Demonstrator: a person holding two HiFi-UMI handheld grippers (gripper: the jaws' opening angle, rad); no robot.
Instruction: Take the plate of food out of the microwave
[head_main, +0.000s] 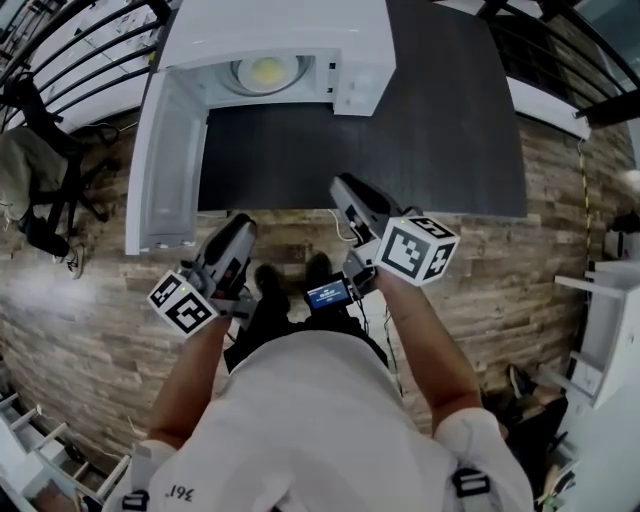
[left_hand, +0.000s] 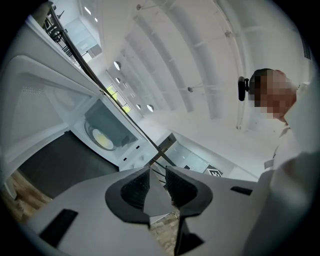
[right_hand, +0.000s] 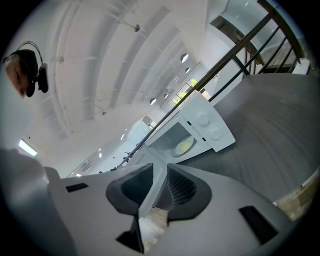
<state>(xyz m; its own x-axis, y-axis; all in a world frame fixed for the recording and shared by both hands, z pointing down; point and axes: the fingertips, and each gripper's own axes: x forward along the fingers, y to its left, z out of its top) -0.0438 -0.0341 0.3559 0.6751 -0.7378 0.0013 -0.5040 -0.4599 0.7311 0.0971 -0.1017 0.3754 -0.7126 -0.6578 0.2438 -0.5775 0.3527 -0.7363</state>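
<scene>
While the plate (head_main: 266, 72) sits inside the open microwave (head_main: 300, 40) at the top of the frame, I hold the left gripper (head_main: 240, 226) and right gripper (head_main: 342, 187) low in the middle, each with jaws a little apart and nothing in them. If I grab one edge only, the plate could tip and spill. I count one plate, one microwave, two grippers.

The head camera looks steeply down from above the person onto the dark surface (head_main: 420, 120), with the open microwave (head_main: 300, 40) at its far left corner. The cameras on the left claw (left_hand: 157, 172) and right claw (right_hand: 160, 170) sit close behind their own jaws, off the surface's near edge. Both are tilted and face that corner. All three views share the microwave's open cavity and the plate (right_hand: 184, 146) inside.
</scene>
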